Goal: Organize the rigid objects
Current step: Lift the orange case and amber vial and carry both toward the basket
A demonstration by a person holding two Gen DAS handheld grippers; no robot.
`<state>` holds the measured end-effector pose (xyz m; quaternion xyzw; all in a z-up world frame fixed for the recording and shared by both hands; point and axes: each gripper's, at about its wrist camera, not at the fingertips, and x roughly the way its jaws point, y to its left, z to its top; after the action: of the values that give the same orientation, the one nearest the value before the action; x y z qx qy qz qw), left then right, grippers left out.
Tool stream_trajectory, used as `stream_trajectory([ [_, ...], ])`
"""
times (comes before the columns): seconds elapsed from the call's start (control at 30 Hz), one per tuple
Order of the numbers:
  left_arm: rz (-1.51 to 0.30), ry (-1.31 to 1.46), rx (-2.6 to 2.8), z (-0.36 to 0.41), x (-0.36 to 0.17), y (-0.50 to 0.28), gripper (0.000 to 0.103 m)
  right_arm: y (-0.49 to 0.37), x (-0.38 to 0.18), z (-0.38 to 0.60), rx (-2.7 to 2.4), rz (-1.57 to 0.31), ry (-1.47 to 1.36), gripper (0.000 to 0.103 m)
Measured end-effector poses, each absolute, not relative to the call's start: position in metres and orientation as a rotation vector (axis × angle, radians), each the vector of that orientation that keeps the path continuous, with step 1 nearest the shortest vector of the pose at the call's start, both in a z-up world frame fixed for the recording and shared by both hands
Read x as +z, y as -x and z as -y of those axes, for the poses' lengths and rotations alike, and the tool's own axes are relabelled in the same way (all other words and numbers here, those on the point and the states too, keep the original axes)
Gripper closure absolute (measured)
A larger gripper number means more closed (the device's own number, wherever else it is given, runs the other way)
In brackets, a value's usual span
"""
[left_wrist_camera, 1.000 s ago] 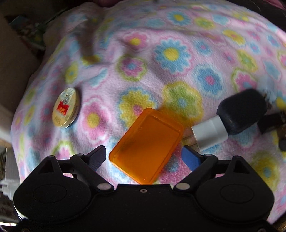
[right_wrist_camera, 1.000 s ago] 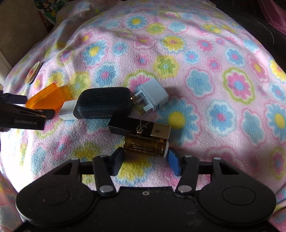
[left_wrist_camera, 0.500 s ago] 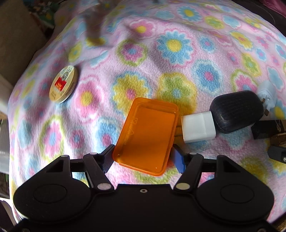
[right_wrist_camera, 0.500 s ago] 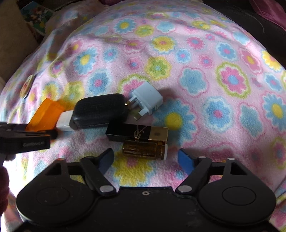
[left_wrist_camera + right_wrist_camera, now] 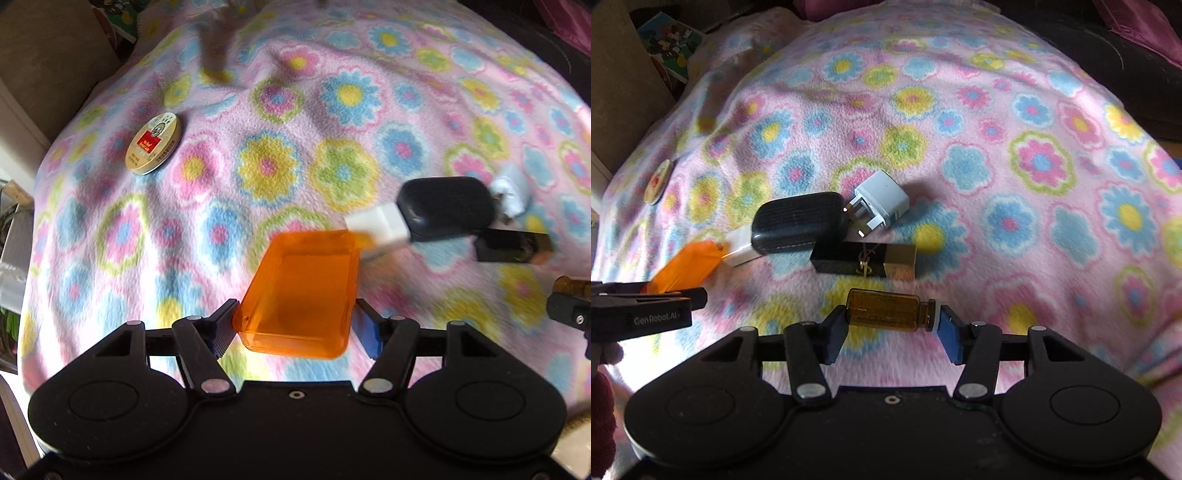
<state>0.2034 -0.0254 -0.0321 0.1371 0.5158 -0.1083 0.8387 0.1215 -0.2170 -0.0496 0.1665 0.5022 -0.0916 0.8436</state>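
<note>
My left gripper (image 5: 297, 332) is shut on the orange plastic case (image 5: 301, 290) and holds it just left of the white block (image 5: 378, 225). My right gripper (image 5: 892, 330) is shut on the brown glass vial (image 5: 886, 309), gripping it end to end, apart from the row. The row on the blanket holds the white block (image 5: 738, 251), a black oval case (image 5: 799, 221), a white plug adapter (image 5: 882, 203) and a black-and-gold lipstick box (image 5: 864, 259). A round tin (image 5: 154, 143) lies far left. The orange case (image 5: 685, 266) and the left gripper (image 5: 646, 306) show in the right wrist view.
Everything lies on a pink flowered fleece blanket (image 5: 1015, 155) over a raised surface. Brown furniture (image 5: 48, 59) stands at the far left. Dark fabric (image 5: 1126, 55) lies beyond the blanket's right edge.
My left gripper closed on the orange case and turned it to line up beside the white block. My right gripper opened, then closed on the brown vial and drew it away from the lipstick box.
</note>
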Motion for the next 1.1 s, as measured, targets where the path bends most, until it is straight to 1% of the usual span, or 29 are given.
stream_trajectory([
  [0.03, -1.088, -0.278, -0.231, 0.024, -0.028, -0.198, 0.042, -0.116, -0.047, 0.218, -0.19, -1.057, -0.357, 0.051],
  [0.07, -1.084, -0.264, -0.235, 0.023, -0.024, -0.192, 0.045, -0.11, -0.043, 0.218, -0.185, -1.053, -0.362, 0.051],
  [0.27, -1.084, -0.235, -0.225, 0.021, -0.017, -0.166, 0.045, -0.08, -0.033, 0.212, -0.168, -1.043, -0.356, 0.051],
  [0.43, -1.096, -0.232, -0.204, 0.022, -0.024, -0.157, 0.045, -0.066, -0.027, 0.212, -0.173, -1.029, -0.331, 0.051],
  [0.63, -1.151, -0.264, -0.162, 0.022, -0.051, -0.159, 0.045, -0.061, -0.028, 0.216, -0.18, -1.033, -0.333, 0.051],
  [0.77, -1.142, -0.254, -0.16, 0.025, -0.054, -0.166, 0.044, -0.062, -0.034, 0.217, -0.176, -1.049, -0.332, 0.051],
  [0.87, -1.139, -0.249, -0.151, 0.027, -0.055, -0.176, 0.036, -0.065, -0.041, 0.219, -0.175, -1.071, -0.342, 0.051],
  [0.93, -1.145, -0.222, -0.142, 0.025, -0.057, -0.185, 0.028, -0.068, -0.046, 0.218, -0.172, -1.086, -0.345, 0.051],
  [1.07, -1.191, -0.13, -0.143, 0.016, -0.065, -0.2, 0.026, -0.073, -0.051, 0.217, -0.162, -1.103, -0.347, 0.051],
  [1.1, -1.198, -0.112, -0.146, 0.014, -0.066, -0.203, 0.028, -0.073, -0.053, 0.217, -0.161, -1.107, -0.349, 0.051],
])
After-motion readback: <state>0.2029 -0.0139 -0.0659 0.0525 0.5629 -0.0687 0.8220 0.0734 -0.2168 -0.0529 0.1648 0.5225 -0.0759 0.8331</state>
